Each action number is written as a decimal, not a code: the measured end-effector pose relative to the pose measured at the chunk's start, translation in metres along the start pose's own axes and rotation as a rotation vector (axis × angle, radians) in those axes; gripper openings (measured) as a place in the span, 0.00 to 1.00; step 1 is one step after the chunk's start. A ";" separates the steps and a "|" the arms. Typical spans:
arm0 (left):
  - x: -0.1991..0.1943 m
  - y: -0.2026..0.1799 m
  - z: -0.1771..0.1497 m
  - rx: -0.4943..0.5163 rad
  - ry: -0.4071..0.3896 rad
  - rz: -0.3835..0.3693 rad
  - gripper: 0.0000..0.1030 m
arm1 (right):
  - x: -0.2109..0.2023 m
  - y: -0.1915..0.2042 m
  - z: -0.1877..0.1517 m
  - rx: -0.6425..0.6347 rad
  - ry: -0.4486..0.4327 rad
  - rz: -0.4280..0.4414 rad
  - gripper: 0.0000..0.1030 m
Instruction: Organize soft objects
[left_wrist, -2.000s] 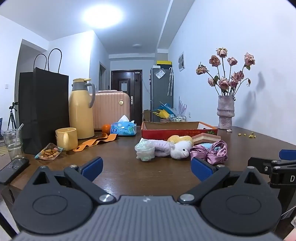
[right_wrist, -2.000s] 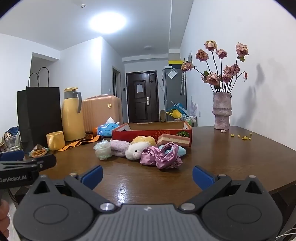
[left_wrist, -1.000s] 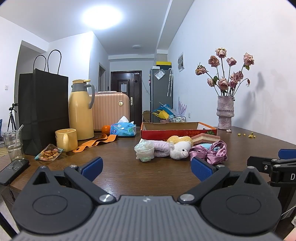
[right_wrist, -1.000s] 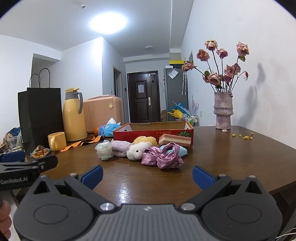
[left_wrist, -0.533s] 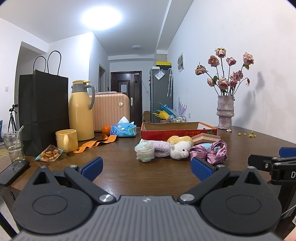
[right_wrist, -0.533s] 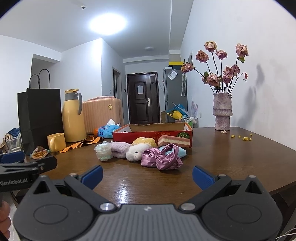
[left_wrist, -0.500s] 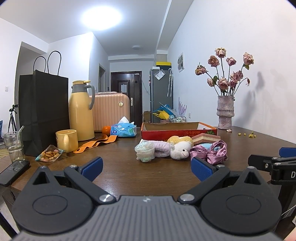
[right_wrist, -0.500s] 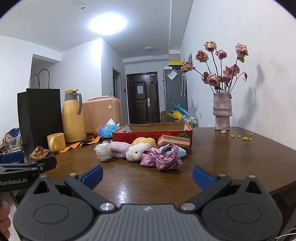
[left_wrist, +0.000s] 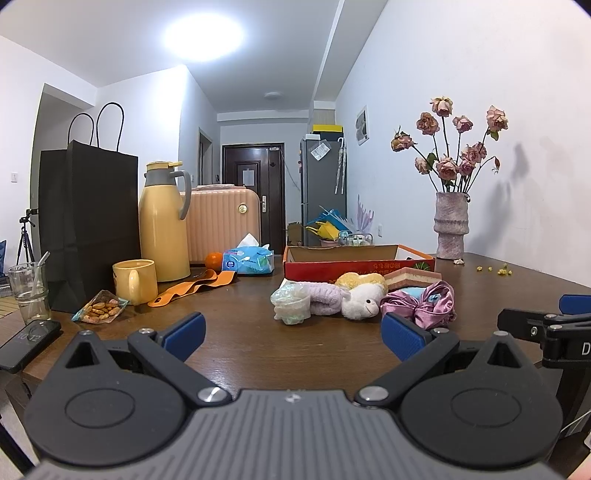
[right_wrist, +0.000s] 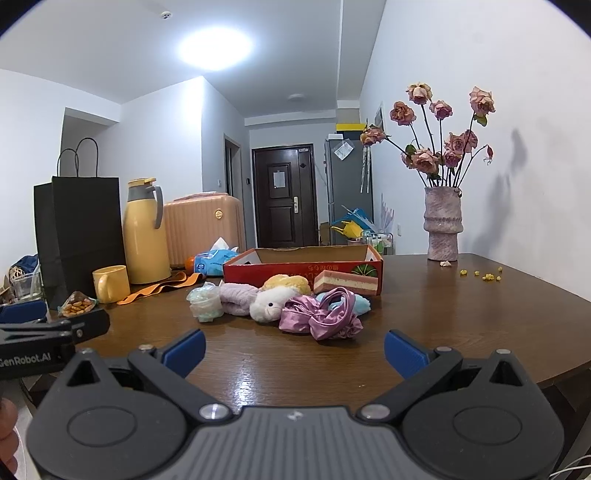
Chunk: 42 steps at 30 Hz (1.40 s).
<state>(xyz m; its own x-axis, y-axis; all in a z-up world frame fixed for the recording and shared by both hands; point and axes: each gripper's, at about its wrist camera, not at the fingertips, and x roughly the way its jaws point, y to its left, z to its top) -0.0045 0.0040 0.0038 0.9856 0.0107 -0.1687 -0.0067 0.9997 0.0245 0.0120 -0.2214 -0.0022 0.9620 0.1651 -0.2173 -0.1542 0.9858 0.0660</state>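
Note:
A pile of soft things lies mid-table in front of a red cardboard box (left_wrist: 354, 263) (right_wrist: 295, 271): a pink satin scrunchie (left_wrist: 424, 304) (right_wrist: 321, 314), a white plush lamb (left_wrist: 360, 301) (right_wrist: 271, 302), a lilac fuzzy band (left_wrist: 325, 297) (right_wrist: 236, 301), a pale green bundle (left_wrist: 290, 302) (right_wrist: 203, 301), a yellow plush (right_wrist: 290, 282) and a layered sponge cake (right_wrist: 345, 282). My left gripper (left_wrist: 291, 334) is open and empty, short of the pile. My right gripper (right_wrist: 293, 347) is open and empty, just before the scrunchie.
A vase of dried roses (right_wrist: 443, 229) stands at the back right. At the left are a black paper bag (left_wrist: 86, 225), a yellow thermos (left_wrist: 162, 225), a yellow mug (left_wrist: 133, 280), a snack packet (left_wrist: 99, 308), an orange strap (left_wrist: 192, 284), a tissue pack (left_wrist: 247, 260), a glass (left_wrist: 29, 293) and a phone (left_wrist: 26, 343).
Both grippers have stayed open and have hardly moved; the right view has drifted very slightly. The soft things lie where they were.

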 end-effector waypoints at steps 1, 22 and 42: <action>0.000 0.000 0.000 0.000 0.000 0.000 1.00 | 0.000 0.000 0.000 0.000 -0.001 -0.001 1.00; -0.001 0.001 0.003 0.003 -0.002 0.006 1.00 | -0.001 -0.001 0.001 0.001 -0.008 -0.003 1.00; 0.051 0.009 0.004 0.014 0.027 0.000 1.00 | 0.048 -0.015 0.012 -0.026 -0.002 -0.062 1.00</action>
<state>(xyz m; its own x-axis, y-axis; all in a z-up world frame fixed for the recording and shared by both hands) 0.0459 0.0133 -0.0010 0.9807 0.0111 -0.1953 -0.0038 0.9993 0.0377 0.0635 -0.2287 -0.0020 0.9703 0.1038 -0.2187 -0.1004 0.9946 0.0269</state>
